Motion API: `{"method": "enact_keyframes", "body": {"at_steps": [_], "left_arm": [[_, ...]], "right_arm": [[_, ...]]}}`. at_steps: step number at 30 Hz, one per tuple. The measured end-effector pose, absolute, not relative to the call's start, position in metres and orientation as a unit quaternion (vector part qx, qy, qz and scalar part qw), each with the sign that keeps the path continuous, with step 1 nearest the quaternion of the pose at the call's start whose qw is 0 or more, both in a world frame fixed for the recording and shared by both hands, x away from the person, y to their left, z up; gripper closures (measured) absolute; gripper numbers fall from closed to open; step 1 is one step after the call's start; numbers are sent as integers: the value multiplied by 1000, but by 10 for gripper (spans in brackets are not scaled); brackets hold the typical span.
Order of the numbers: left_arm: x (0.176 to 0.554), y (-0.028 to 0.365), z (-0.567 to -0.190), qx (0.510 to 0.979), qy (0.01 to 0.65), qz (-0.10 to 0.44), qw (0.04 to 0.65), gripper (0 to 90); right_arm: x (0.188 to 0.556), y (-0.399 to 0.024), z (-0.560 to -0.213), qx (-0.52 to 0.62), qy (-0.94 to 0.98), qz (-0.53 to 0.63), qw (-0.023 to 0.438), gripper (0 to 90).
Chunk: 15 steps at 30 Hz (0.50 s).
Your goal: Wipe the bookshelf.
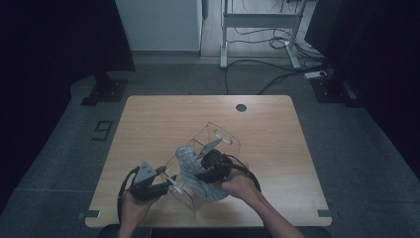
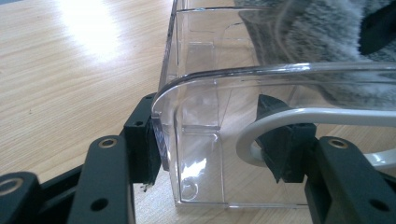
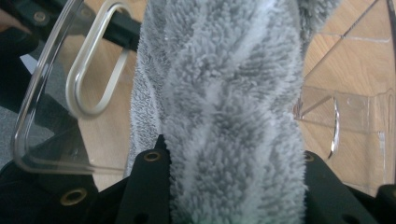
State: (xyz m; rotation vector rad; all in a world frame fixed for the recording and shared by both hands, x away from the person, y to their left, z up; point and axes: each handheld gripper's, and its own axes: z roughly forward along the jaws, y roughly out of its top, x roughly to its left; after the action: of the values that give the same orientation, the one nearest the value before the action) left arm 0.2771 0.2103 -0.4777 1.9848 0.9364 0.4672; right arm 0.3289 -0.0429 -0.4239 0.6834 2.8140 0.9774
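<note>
Pale wooden table (image 1: pixel 163 119): left gripper (image 2: pixel 219 149) clamps clear acrylic box wall (image 2: pixel 196 116); right gripper (image 3: pixel 233 186), at three o'clock, grips fluffy grey striped towel (image 3: pixel 224 93).

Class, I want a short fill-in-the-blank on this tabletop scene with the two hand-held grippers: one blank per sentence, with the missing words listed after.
1. The left gripper has its jaws clamped on the wall of a clear plastic ____.
2. The right gripper holds a fluffy ____ towel.
3. The table top is made of ____.

Missing words: box; grey; wood
</note>
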Motion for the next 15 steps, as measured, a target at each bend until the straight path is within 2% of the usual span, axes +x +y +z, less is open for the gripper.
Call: {"method": "enact_keyframes", "body": {"at_steps": [15], "left_arm": [[277, 210, -478, 796, 376, 187, 435, 443]], "right_arm": [[314, -62, -441, 225, 918, 324, 41, 641]]}}
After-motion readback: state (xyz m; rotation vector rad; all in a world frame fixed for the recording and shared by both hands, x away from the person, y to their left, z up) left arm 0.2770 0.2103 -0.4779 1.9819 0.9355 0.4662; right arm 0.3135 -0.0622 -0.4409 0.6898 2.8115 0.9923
